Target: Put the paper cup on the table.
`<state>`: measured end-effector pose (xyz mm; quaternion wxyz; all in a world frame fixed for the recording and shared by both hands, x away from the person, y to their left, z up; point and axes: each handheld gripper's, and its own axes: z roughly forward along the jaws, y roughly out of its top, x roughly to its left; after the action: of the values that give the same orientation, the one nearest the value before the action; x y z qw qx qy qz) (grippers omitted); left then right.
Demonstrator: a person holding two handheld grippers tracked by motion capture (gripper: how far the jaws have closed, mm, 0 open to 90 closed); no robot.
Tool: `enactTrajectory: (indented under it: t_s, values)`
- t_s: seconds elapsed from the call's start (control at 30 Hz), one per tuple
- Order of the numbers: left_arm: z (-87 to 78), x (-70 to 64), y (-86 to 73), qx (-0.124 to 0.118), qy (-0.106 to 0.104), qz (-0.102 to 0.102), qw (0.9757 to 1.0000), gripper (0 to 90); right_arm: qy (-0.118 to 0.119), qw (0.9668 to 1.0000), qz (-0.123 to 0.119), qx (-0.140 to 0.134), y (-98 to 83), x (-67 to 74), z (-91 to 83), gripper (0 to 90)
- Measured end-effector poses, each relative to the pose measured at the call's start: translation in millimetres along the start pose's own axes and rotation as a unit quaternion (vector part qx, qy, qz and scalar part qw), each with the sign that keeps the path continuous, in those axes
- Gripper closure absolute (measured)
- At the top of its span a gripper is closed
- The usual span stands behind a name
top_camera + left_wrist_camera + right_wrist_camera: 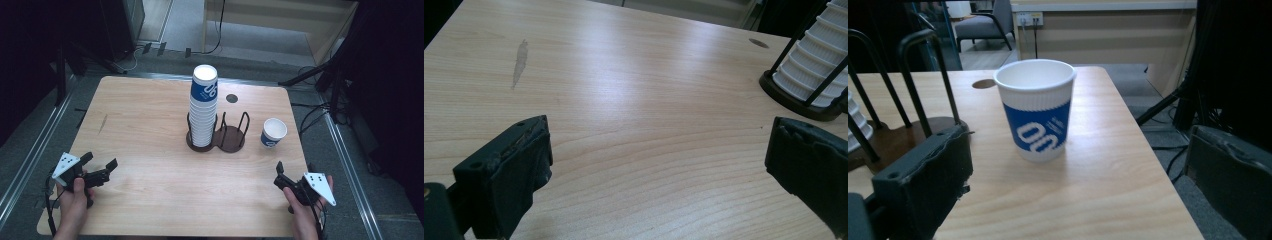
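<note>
Your right hand-held gripper [1083, 165] gapes wide, empty, facing the upright paper cup [1037, 107] nearby. Your left hand-held gripper [656, 165] is wide too, over bare table [624, 90].

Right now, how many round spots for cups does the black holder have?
2. The left spot holds the tall cup stack; the right spot is empty, beside the lone cup.

One loose cup [274, 132], one cup stack [203, 107]
</note>
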<state>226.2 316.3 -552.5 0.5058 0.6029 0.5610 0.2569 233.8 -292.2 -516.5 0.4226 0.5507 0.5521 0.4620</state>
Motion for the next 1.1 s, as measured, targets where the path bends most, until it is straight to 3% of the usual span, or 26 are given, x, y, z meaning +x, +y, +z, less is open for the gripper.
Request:
enactTrajectory:
  t_s: [0.27, 0.5, 0.67, 0.8, 1.0, 1.1]
  values:
    - [-0.4, 0.2, -0.2, -0.001, 0.000, -0.001, 1.0000, 0.0, -0.014, 0.9998, 0.010, 0.005, -7.9, -17.3, -9.8, 0.0]
    - [-0.5, 0.5, -0.2, -0.002, -0.001, -0.003, 1.0000, 0.0, -0.023, 0.9996, 0.008, 0.012, -16.5, -28.4, -17.4, 0.0]
    - [-0.7, 0.5, -0.3, -0.002, -0.001, -0.002, 1.0000, 0.0, -0.014, 0.9998, 0.005, 0.011, -18.5, -37.6, -25.3, 0.0]
    - [0.0, 0.1, -0.1, -0.001, 0.000, -0.001, 1.0000, 0.0, -0.027, 0.9995, -0.006, 0.014, -21.0, -42.0, -31.5, 0.0]
    - [0.4, -0.3, 0.0, 0.000, 0.000, 0.000, 1.0000, 0.0, -0.025, 0.9989, 0.025, 0.031, -27.3, -47.7, -24.0, 0.0]
    - [0.5, -0.1, 0.0, -0.001, 0.000, -0.003, 1.0000, 0.0, -0.032, 0.9986, 0.007, 0.040, -31.7, -46.8, -21.0, 0.0]
